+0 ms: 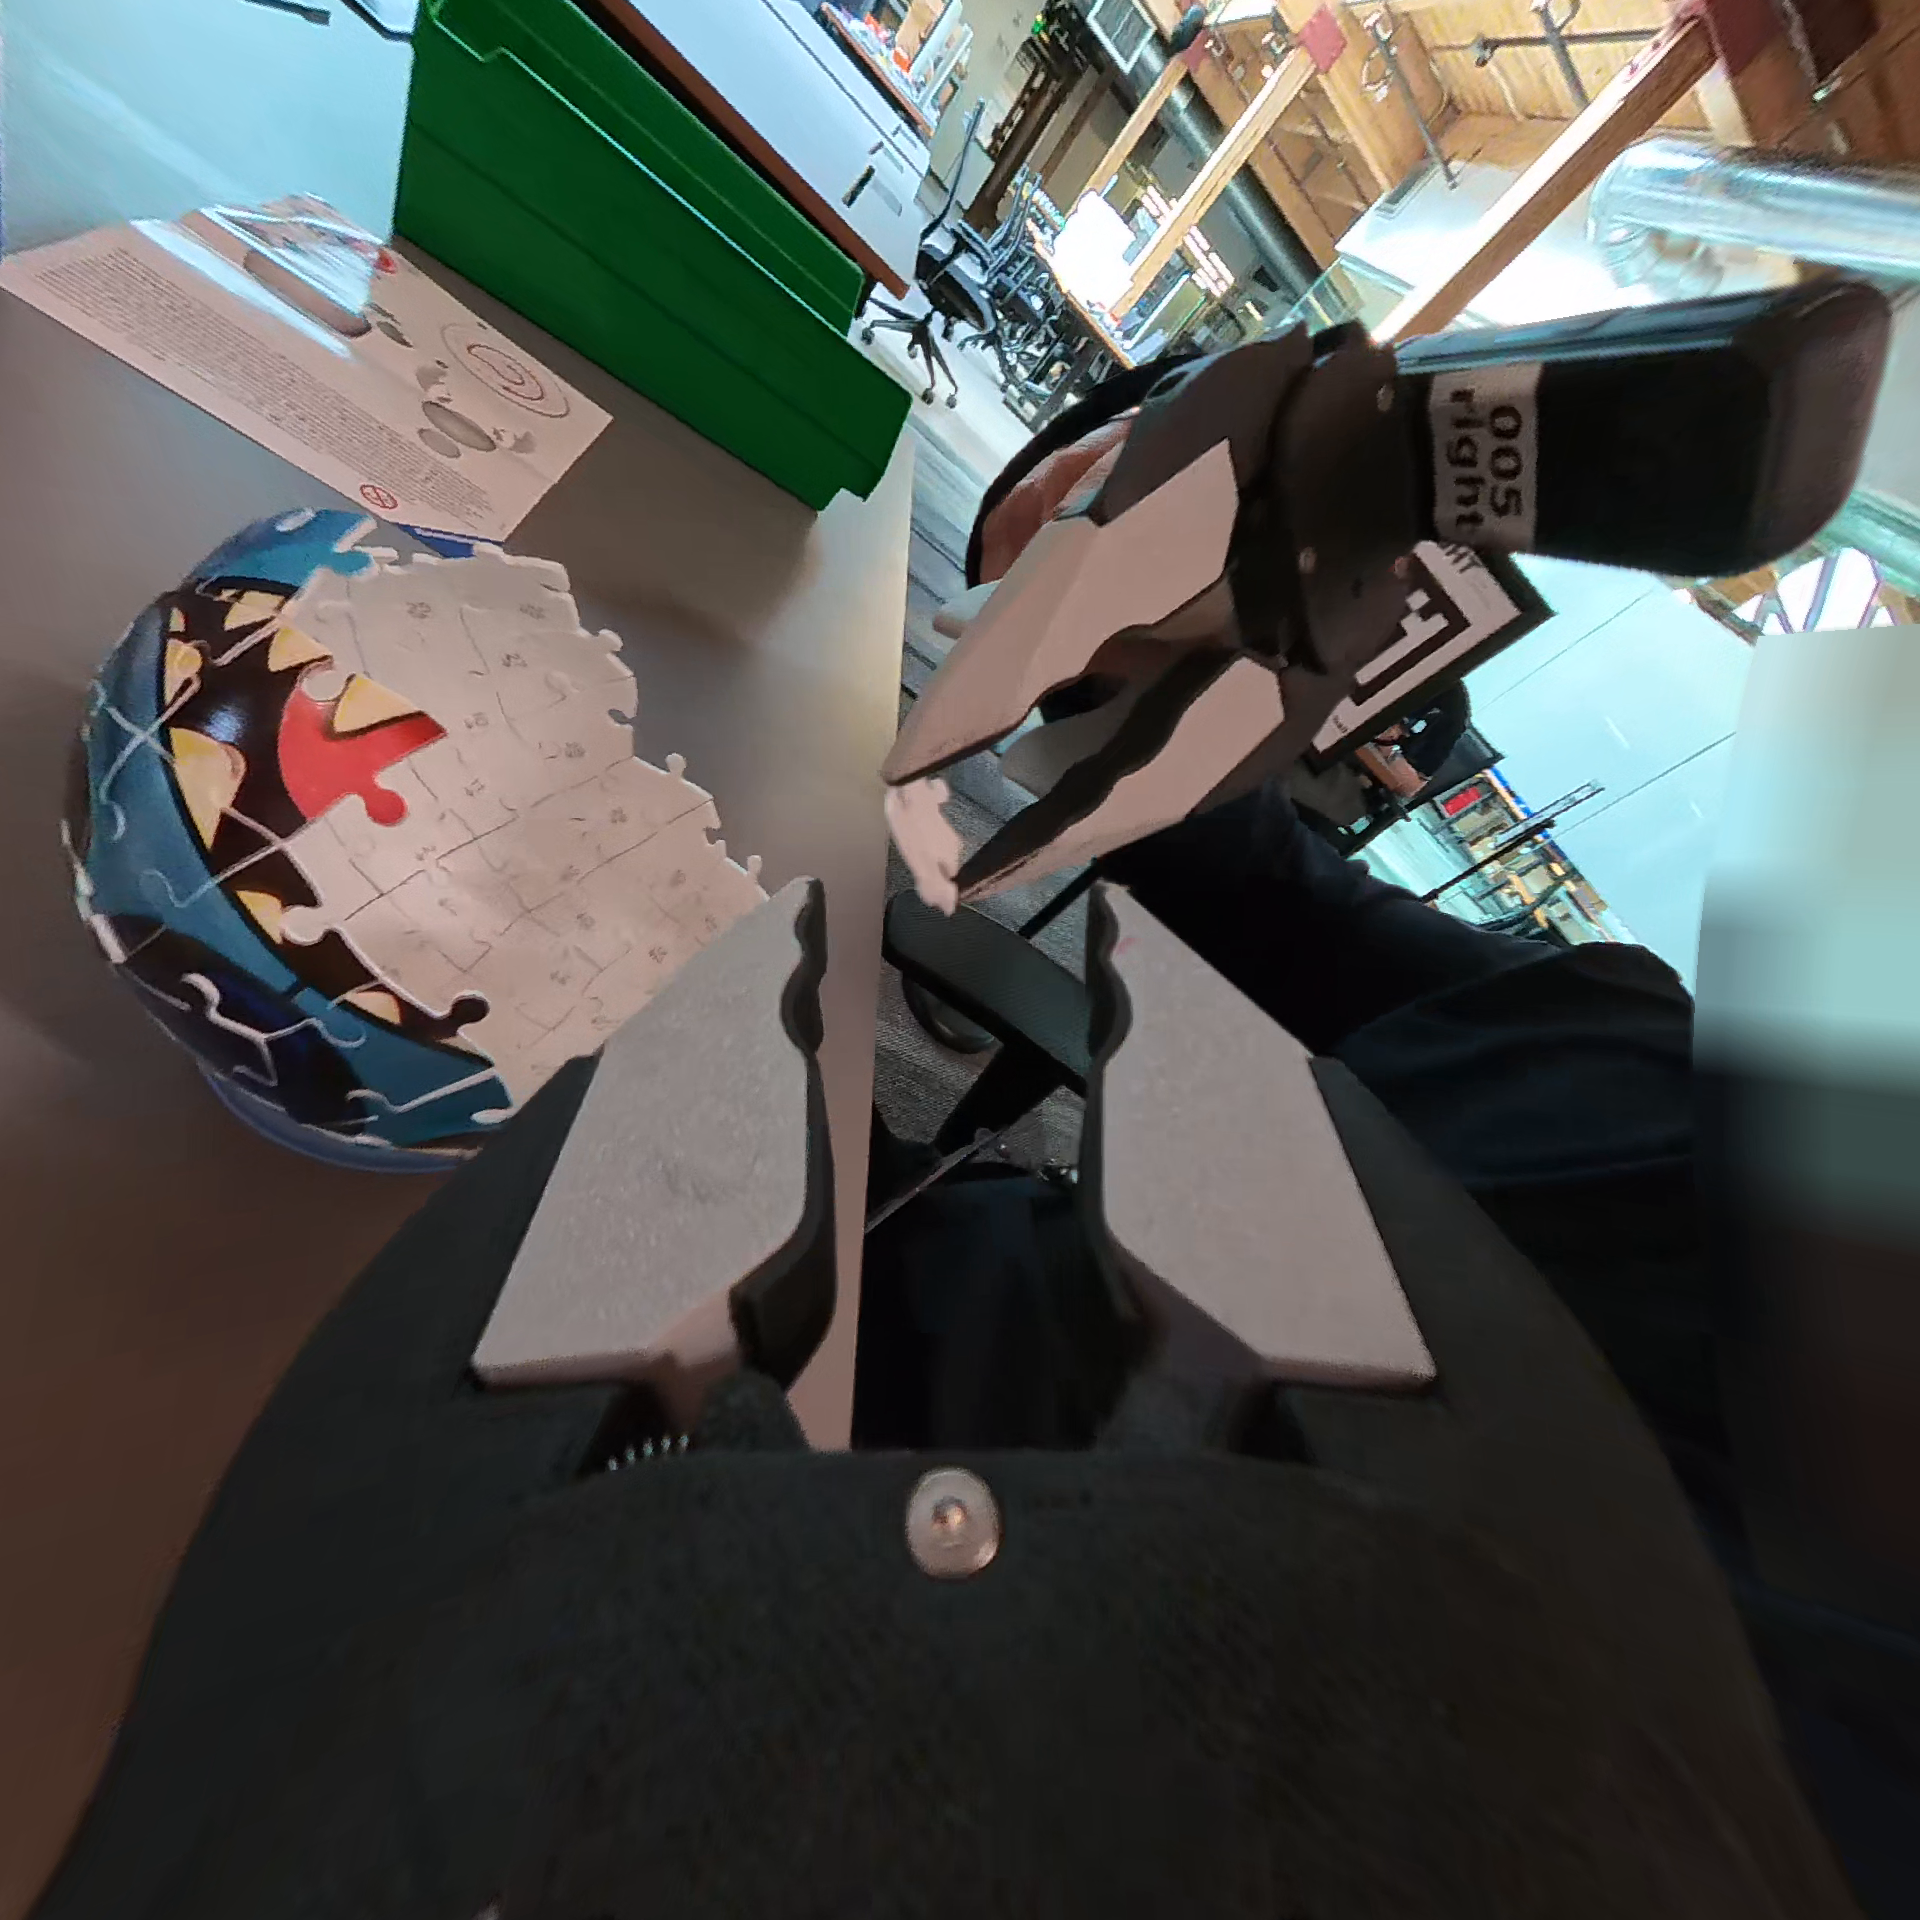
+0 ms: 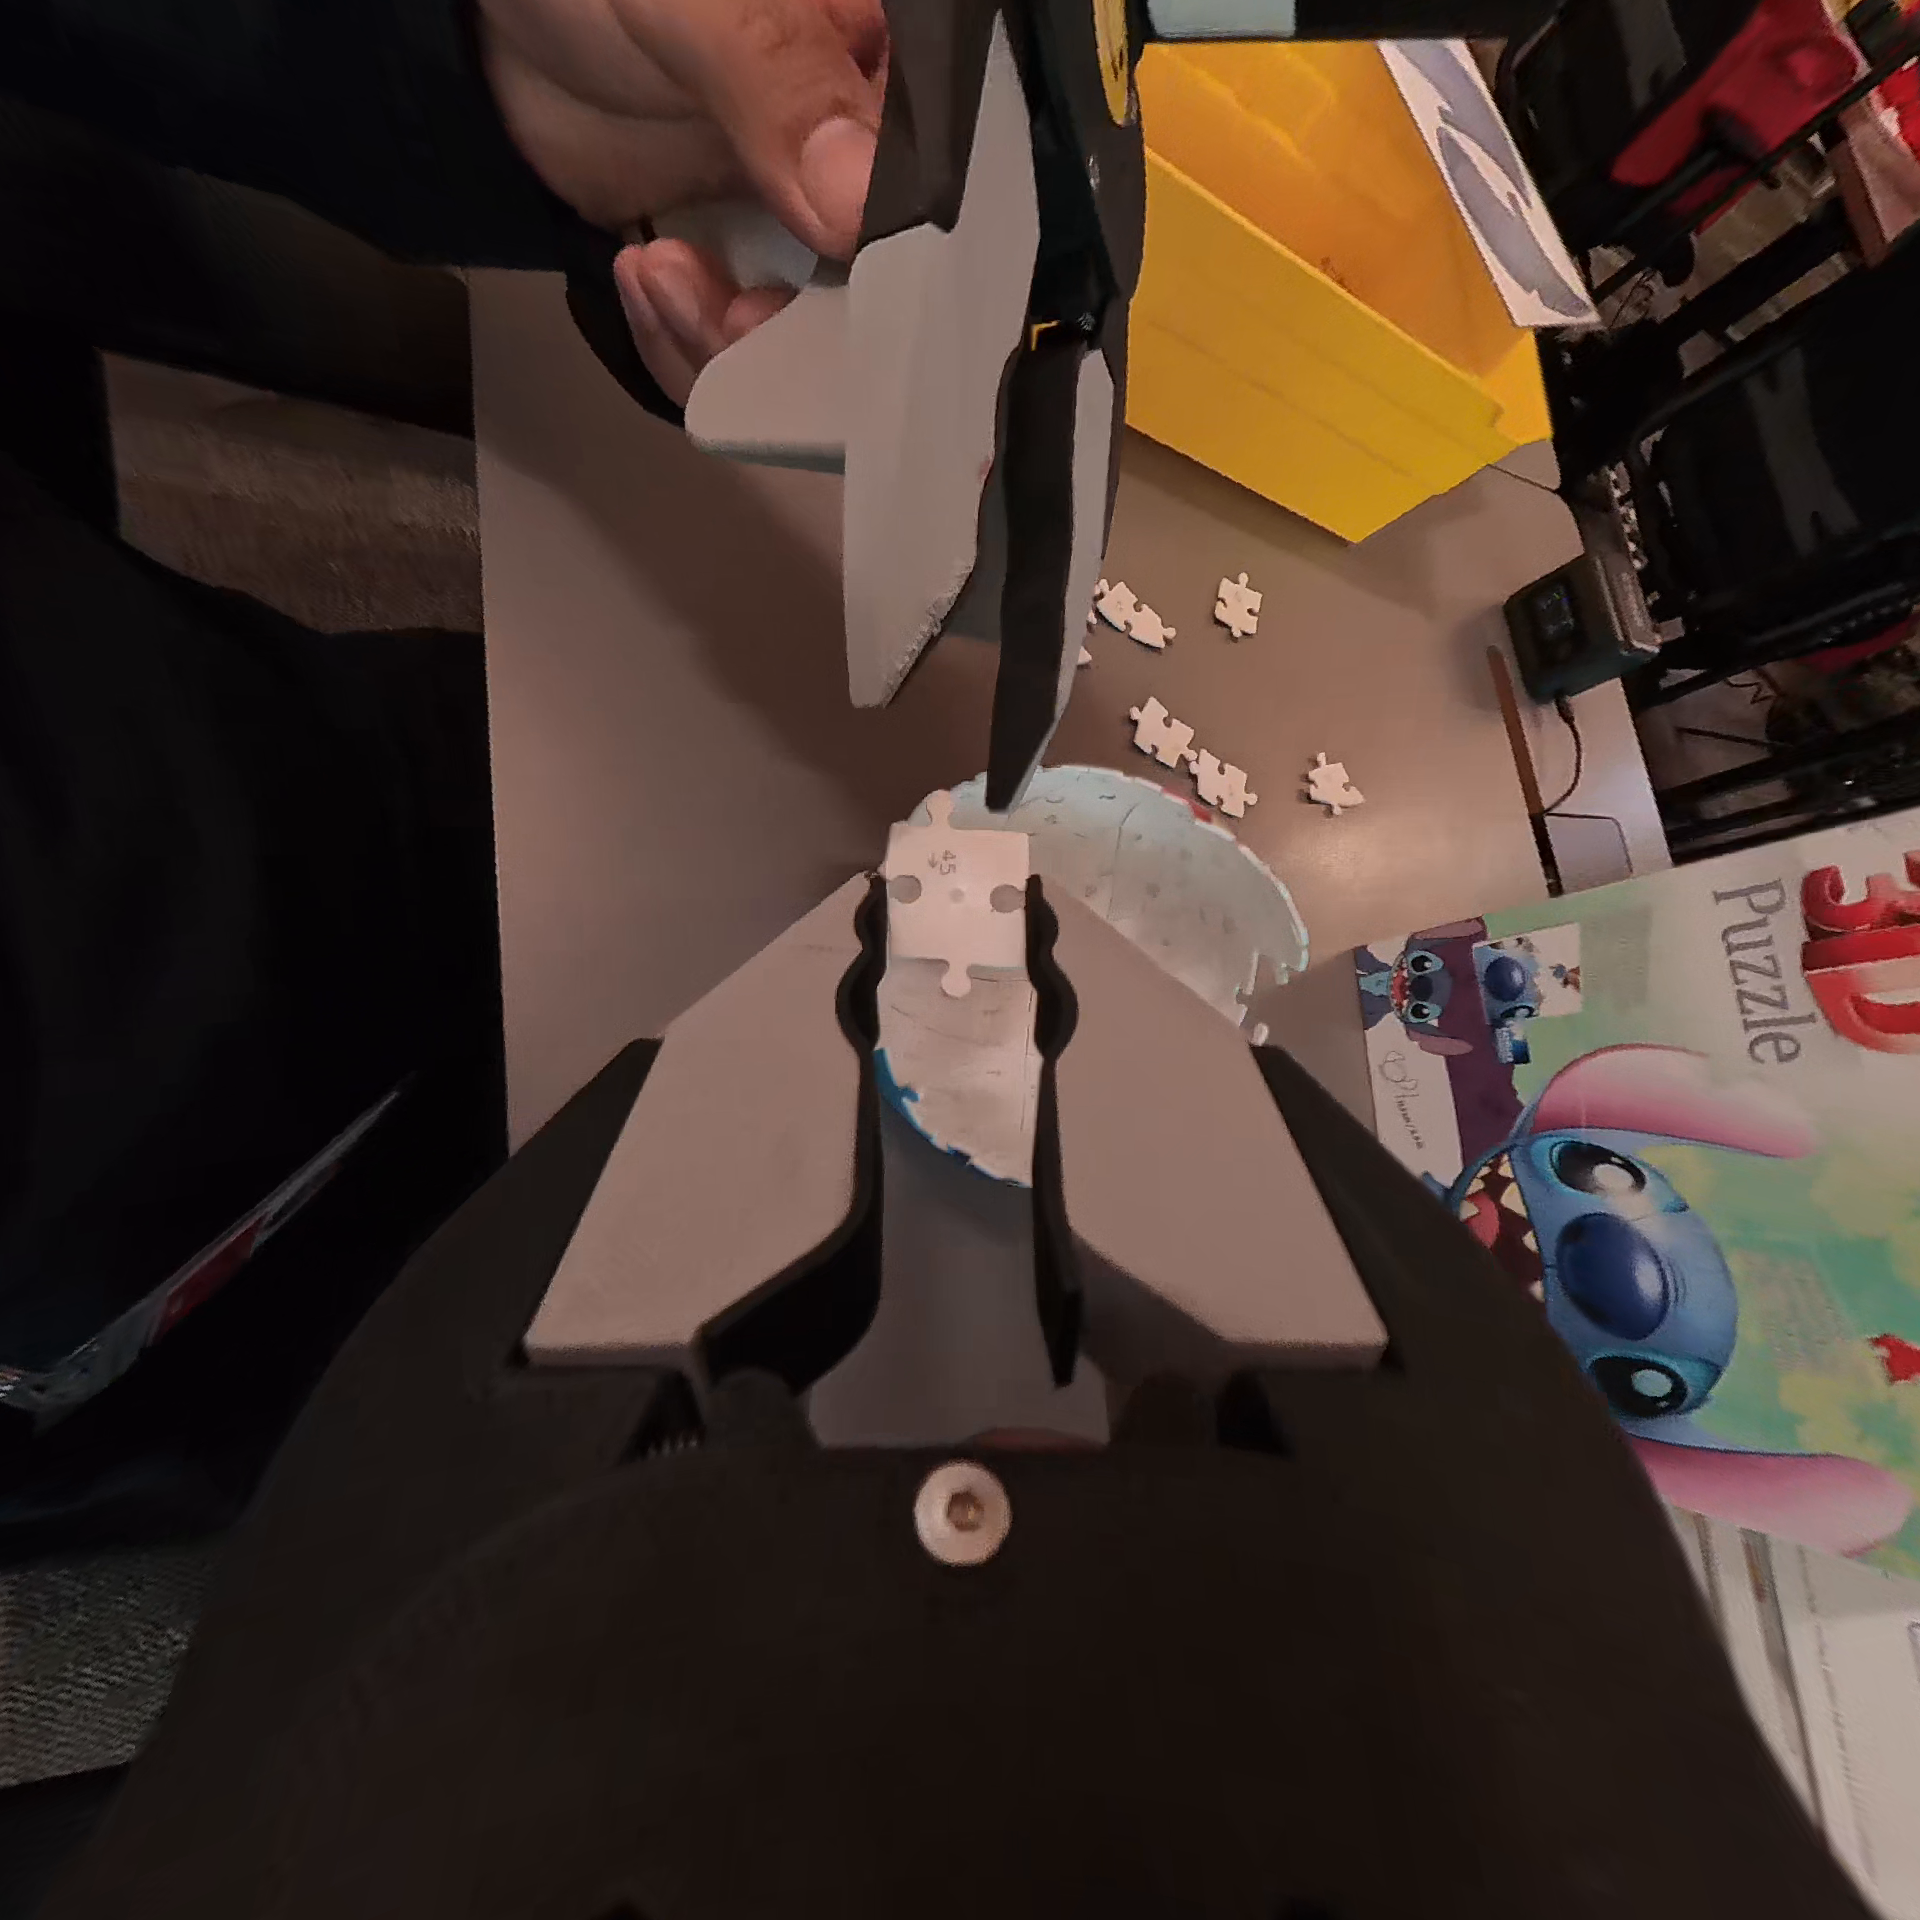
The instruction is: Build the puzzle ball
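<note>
right gripper (image 2: 956, 894): jaws closed down on a single puzzle piece (image 2: 956, 899), pinched by its two side edges; white numbered back is shown to the right wrist view.
left gripper (image 1: 956, 914): jaws parted, nothing held between them; seen from the right wrist view, one tip is placed at the top edge of the held piece.
puzzle ball (image 1: 343, 831): half-built shell, resting on the table (image 1: 675, 582) on its base; open rim faced up and to the side, white inside exposed, blue printed outside turned away.
key relation: held piece is kept off the ball, up near the table's front edge; ball lies to the left of and beyond the left jaws in the left wrist view, directly behind and below the piece in the right wrist view.
piece axis: long side run roughly along the right fingers, one tab pointed back toward the camera.
nearer gripper: right, judged, since the piece is carried by it.
loose pieces (image 2: 1195, 748): scattered on the table past the ball.
step judged: handover or regrip before seating on the rim.
</note>
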The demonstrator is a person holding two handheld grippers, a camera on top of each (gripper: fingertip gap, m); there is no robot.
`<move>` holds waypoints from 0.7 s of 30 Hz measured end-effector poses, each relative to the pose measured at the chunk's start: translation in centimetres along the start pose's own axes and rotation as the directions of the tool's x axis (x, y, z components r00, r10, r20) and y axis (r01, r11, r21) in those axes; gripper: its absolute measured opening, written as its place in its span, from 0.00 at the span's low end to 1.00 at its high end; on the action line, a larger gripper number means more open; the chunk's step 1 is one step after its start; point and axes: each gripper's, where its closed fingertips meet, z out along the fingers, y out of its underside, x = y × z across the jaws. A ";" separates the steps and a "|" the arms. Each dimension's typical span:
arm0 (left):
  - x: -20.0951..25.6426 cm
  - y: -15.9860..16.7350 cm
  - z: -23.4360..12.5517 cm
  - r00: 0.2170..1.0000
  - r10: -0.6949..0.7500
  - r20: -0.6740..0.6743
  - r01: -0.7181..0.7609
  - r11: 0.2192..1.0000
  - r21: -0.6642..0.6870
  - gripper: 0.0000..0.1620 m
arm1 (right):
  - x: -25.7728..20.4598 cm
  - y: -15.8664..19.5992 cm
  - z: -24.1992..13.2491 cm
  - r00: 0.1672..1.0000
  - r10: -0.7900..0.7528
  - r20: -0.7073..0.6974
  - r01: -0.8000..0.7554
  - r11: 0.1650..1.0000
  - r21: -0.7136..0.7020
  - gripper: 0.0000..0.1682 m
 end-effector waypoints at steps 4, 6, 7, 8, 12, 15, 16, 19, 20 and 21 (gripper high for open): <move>-0.5 0.2 0.0 1.000 -0.006 0.014 0.006 1.000 -0.007 0.31 | -0.1 -0.4 0.9 1.000 -0.022 0.007 0.022 1.000 -0.014 0.14; -0.8 0.3 0.0 1.000 -0.014 0.020 0.014 1.000 -0.008 0.31 | -0.1 -0.7 1.0 0.999 -0.032 0.006 0.032 0.999 -0.009 0.14; -1.0 0.3 -0.1 1.000 -0.016 0.024 0.016 1.000 -0.007 0.31 | -0.1 -0.8 1.1 0.999 -0.034 0.005 0.034 0.999 -0.005 0.14; -1.1 0.3 -0.1 0.999 -0.017 0.028 0.017 1.000 -0.006 0.31 | -0.1 -1.0 1.1 0.999 -0.036 0.004 0.036 0.999 0.000 0.14; -1.2 0.3 0.0 1.000 -0.016 0.016 0.016 1.000 -0.010 0.27 | -0.3 -1.5 1.2 0.999 -0.046 0.012 0.046 0.999 0.012 0.14; -0.2 0.9 0.5 0.998 -0.005 -0.063 0.002 0.999 -0.041 0.08 | -0.4 -1.6 1.5 0.999 -0.051 0.017 0.051 0.999 0.010 0.14; -0.4 1.0 0.5 0.999 -0.003 -0.053 0.001 0.999 -0.046 0.06 | -0.4 -1.6 1.5 0.999 -0.047 0.017 0.046 0.999 0.013 0.14; -1.0 1.2 0.6 1.000 0.012 -0.028 -0.013 0.999 -0.048 0.01 | -0.2 -1.6 1.5 0.999 -0.037 0.006 0.037 0.999 0.032 0.13; -1.3 1.3 0.5 0.999 0.031 -0.013 -0.031 0.998 -0.050 0.00 | -0.1 -1.6 1.3 0.999 -0.033 0.002 0.032 0.999 0.042 0.10; -1.2 1.2 0.4 0.999 0.040 -0.017 -0.040 0.998 -0.040 0.00 | 0.0 -1.5 1.0 1.000 -0.024 -0.006 0.024 0.999 0.048 0.10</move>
